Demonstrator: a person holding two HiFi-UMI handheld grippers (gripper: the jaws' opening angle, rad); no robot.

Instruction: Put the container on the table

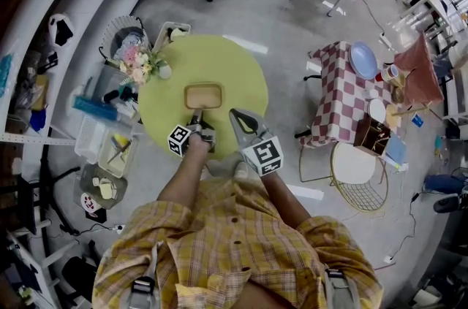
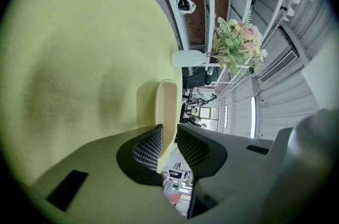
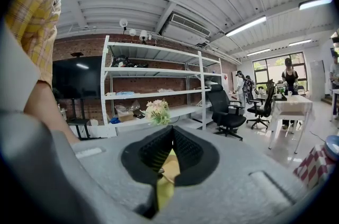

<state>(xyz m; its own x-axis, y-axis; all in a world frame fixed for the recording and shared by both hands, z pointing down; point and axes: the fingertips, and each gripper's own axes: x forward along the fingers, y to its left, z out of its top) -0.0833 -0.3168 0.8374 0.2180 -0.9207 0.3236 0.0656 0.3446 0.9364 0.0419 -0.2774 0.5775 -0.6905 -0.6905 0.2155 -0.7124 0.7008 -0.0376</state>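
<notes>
Container (image 1: 203,96) — a shallow tan tray, rectangular with rounded corners — sat near the middle of the round yellow-green table (image 1: 245,77). Its near rim was pinched between the jaws of the left gripper (image 1: 195,122), whose forearm reached straight forward. Just beside it, the right gripper (image 1: 240,119) hovered over the table's near edge — jaws pressed together on nothing.

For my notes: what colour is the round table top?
The table is yellow-green; the head view shows it best.
</notes>
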